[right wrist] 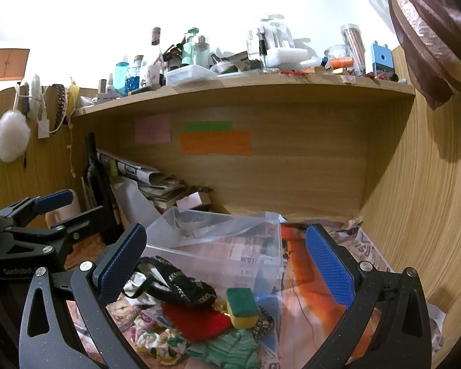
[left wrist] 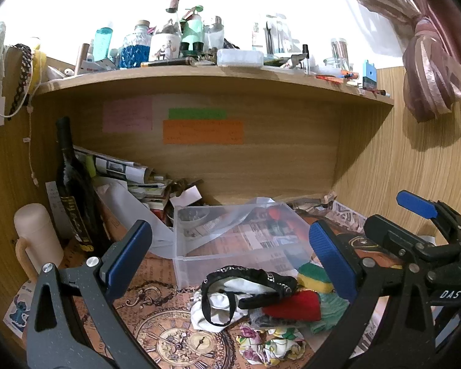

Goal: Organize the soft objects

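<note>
Soft objects (right wrist: 199, 316) lie heaped beneath both hand-held grippers, left (left wrist: 230, 261) and right (right wrist: 227, 264), spread wide, empty.

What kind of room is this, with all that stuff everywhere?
Probably a bedroom or study corner at home: a wooden desk nook with a cluttered shelf of bottles, colored sticky notes on the back panel, and a tied pink curtain. A clear plastic bin sits behind a pile of soft things.

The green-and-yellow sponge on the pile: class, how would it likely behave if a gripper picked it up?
The sponge looks like foam, so it would probably squash between the fingers and weigh little. Its blocky shape suggests it won't roll. Perched on loose cloths, it may tumble off if nudged.
</note>
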Demonstrator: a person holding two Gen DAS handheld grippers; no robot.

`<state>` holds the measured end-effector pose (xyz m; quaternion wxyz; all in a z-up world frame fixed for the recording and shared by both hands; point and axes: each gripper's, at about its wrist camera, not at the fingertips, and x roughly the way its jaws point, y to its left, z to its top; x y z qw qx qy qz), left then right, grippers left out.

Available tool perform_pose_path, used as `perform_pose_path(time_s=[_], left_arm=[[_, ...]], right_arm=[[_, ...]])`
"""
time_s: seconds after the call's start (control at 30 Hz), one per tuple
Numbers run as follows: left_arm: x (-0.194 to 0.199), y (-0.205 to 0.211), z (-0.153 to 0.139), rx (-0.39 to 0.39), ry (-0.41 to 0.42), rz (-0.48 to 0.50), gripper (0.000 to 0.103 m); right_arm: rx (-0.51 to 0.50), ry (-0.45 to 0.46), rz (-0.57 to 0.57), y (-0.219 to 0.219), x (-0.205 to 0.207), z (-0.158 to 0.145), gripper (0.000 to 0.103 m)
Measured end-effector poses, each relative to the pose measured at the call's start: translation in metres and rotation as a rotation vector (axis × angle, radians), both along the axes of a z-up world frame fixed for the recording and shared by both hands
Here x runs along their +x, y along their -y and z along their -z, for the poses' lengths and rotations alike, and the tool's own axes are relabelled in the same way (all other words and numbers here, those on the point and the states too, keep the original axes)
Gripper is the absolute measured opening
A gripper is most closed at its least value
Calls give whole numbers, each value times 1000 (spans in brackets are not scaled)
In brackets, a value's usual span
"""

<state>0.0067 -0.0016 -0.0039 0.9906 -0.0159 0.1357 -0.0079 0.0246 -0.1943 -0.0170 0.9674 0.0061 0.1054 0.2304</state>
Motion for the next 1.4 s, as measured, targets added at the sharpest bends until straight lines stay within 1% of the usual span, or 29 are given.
perform_pose_path(time_s=[0.17, 0.4, 0.43, 0.47, 0.53, 0.6, 0.67, 0.8, 0.93, 1.0, 1.07, 1.1, 1.17, 1.2, 1.23, 1.27, 1.3, 1.33, 1.4], left_arm=[[8, 1, 9, -13, -43, 39, 103], [22, 6, 32, -14, -120, 58, 102], [24, 6, 36, -14, -134, 60, 99], [26, 7, 40, -13, -150, 62, 92], [33, 7, 48, -12, -191, 66, 88], [40, 6, 57, -20, -227, 64, 87], [47, 3, 64, -29, -260, 56, 84], [59, -7, 75, -58, -300, 41, 81], [70, -19, 85, -93, -346, 48, 71], [76, -23, 91, -107, -377, 56, 68], [83, -25, 98, -119, -411, 66, 59], [87, -26, 101, -125, -425, 72, 57], [91, -27, 103, -129, -433, 77, 49], [93, -27, 103, -129, -430, 77, 48], [94, -27, 104, -130, -425, 78, 46], [94, -28, 103, -134, -419, 80, 42], [95, -28, 103, -136, -415, 84, 40], [95, -29, 103, -136, -413, 85, 36], [96, -30, 103, -138, -409, 85, 32]], right_arm=[[0, -55, -18, 0, 11, 8, 103], [-19, -126, -16, 0, 24, 27, 103], [-23, -137, -13, 1, 26, 30, 102], [-27, -150, -12, 1, 28, 33, 101], [-36, -184, -12, 2, 33, 41, 96], [-43, -212, -12, 3, 37, 47, 93], [-49, -244, -14, 5, 43, 55, 90], [-56, -309, -22, 8, 55, 69, 81], [-65, -364, -38, 7, 67, 80, 73], [-64, -386, -52, 7, 71, 85, 70], [-66, -405, -67, 6, 74, 89, 66], [-71, -413, -73, 5, 75, 90, 64], [-77, -426, -81, 3, 77, 93, 60], [-78, -434, -86, 2, 78, 95, 56], [-79, -442, -92, 1, 79, 96, 51], [-79, -454, -99, 0, 81, 97, 47], [-80, -463, -108, -1, 82, 99, 41], [-81, -473, -114, -2, 83, 100, 37], [-82, -476, -113, -3, 84, 102, 36]])
